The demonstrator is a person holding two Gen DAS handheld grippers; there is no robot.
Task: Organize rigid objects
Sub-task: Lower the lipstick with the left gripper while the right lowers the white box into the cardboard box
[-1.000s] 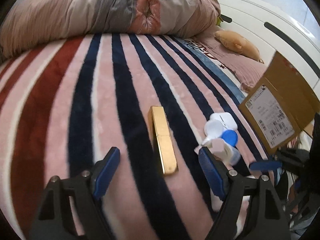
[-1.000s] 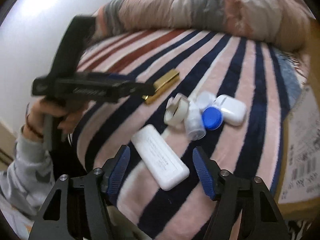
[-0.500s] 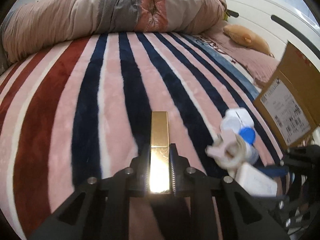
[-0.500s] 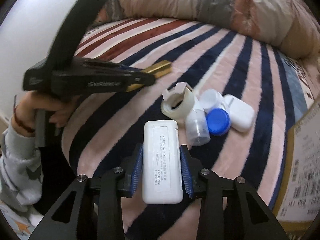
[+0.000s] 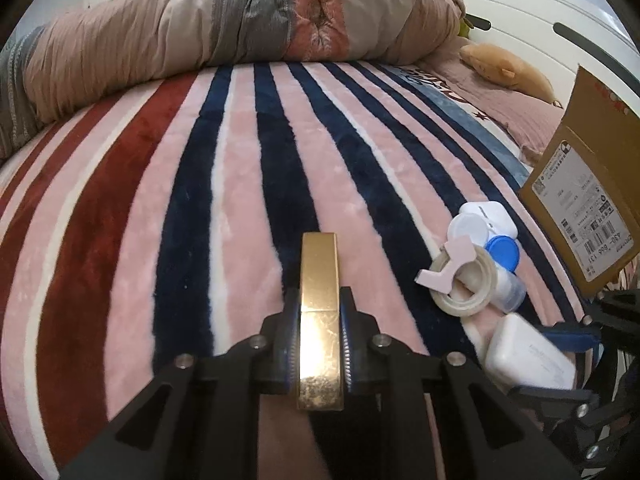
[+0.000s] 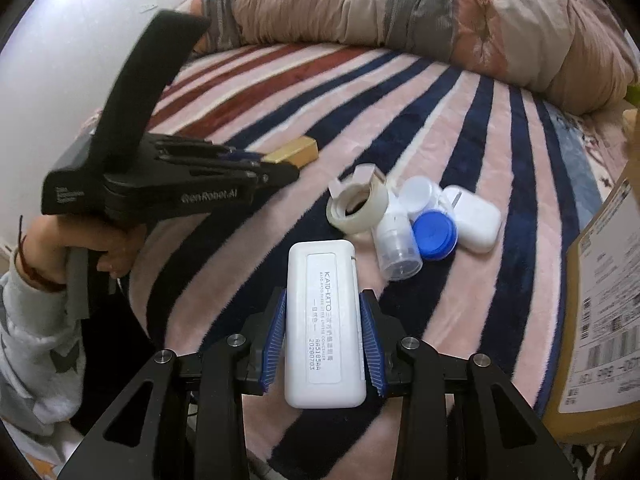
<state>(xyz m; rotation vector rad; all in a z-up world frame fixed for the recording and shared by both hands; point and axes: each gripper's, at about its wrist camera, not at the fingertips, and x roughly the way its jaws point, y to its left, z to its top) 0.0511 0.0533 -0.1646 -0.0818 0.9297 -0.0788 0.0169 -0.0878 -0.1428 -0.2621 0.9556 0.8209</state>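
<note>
Grippers each clamped on one item above a striped blanket.

Left wrist view: your left gripper (image 5: 319, 354) pinches the gold bar (image 5: 320, 312) lengthwise by its near half, likely so it lifts level; beside it sit a tape roll (image 5: 464, 284), small plastic pots (image 5: 480, 236) and a cardboard box (image 5: 580, 208), its inside hidden. Right wrist view: your right gripper (image 6: 325, 340) squeezes the white case (image 6: 323, 320) across its long sides, just short of the same cluster; the box (image 6: 604, 312) stands at right, probably the destination.
</note>
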